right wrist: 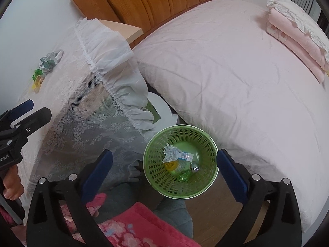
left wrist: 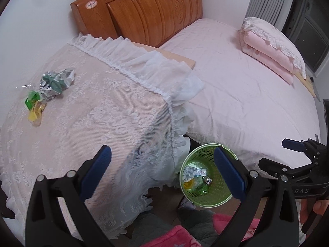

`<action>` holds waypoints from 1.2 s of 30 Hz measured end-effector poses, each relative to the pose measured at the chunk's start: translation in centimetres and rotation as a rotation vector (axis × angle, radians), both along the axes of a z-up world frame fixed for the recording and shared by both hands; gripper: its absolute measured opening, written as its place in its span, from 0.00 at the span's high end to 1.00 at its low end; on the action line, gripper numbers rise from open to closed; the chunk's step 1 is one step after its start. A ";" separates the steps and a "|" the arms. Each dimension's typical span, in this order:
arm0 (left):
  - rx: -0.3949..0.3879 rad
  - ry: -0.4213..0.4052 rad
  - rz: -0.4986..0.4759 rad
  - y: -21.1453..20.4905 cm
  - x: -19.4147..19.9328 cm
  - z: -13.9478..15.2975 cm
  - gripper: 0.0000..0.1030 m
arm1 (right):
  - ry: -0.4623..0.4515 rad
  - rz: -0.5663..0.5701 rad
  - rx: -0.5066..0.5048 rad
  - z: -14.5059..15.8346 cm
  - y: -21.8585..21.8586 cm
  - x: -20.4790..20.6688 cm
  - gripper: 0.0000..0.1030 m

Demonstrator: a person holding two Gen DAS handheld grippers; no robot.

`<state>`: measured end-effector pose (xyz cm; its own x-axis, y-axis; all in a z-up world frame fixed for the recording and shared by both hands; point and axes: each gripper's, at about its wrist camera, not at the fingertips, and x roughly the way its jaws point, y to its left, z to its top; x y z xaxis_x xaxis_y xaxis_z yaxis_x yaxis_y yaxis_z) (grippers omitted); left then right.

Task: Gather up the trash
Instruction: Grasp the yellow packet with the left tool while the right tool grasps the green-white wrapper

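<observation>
A green perforated bin [right wrist: 181, 162] stands on the floor between the lace-covered table and the bed; it also shows in the left wrist view [left wrist: 207, 177]. It holds several crumpled wrappers [right wrist: 176, 156]. More trash lies on the table's far left: a silver-green foil wrapper [left wrist: 56, 81], a green wrapper [left wrist: 31, 98] and a yellow wrapper [left wrist: 36, 113]. My right gripper [right wrist: 164, 164] is open and empty above the bin. My left gripper [left wrist: 162, 164] is open and empty over the table's near corner.
The lace cloth [left wrist: 98, 119] drapes over the table's edges. The bed [right wrist: 236, 72] with a folded pink quilt [right wrist: 296, 39] lies to the right, with a wooden headboard [left wrist: 148, 10] behind. A red floral garment [right wrist: 139, 224] and grey slippers are below.
</observation>
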<state>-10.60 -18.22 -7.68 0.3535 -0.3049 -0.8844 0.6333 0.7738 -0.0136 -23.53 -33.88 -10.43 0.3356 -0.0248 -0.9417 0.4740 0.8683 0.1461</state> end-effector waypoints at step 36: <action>0.090 -0.051 0.370 17.8 26.0 -7.8 0.39 | -0.049 0.422 -0.046 1.2 15.3 26.7 0.02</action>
<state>15.39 -0.40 -15.45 0.4690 -0.0702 -0.8804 0.3086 0.9470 0.0888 3.15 -18.59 -9.22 0.3700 0.0827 -0.9253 0.0686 0.9909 0.1160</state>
